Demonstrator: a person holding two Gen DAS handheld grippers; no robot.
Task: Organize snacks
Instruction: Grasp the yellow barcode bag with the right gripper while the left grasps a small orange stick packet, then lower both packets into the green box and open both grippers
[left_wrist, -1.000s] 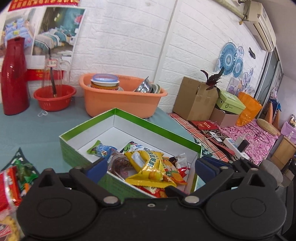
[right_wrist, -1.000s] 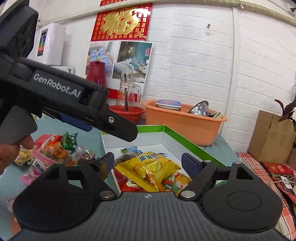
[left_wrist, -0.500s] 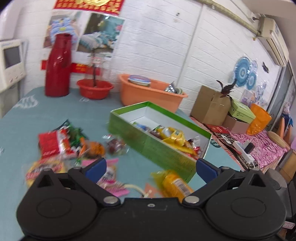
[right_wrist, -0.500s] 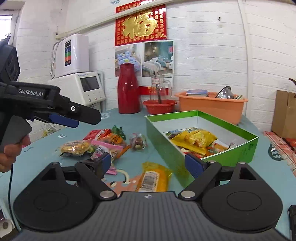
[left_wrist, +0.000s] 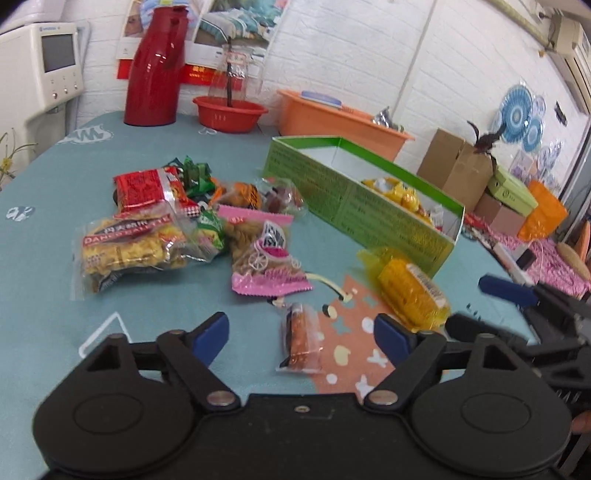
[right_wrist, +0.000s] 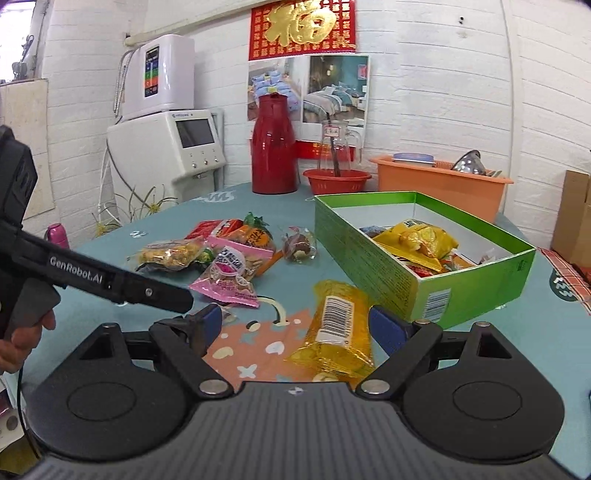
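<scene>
Both the left gripper (left_wrist: 301, 338) and right gripper (right_wrist: 295, 326) gape wide, holding nothing. A yellow crinkly plastic snack packet (right_wrist: 338, 328) lies beside the green cardboard box (right_wrist: 373, 258), possibly touching it.

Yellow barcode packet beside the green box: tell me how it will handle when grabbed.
The yellow packet looks like glossy film, so probably slippery. Its crinkled ends suggest it flops and deforms. It lies flat on the table, so it is unlikely to roll.

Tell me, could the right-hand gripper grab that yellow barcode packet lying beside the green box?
Probably yes. The right gripper is open, and the yellow packet lies flat on the table between its fingers, apart from the green box, with nothing on top of it.
</scene>
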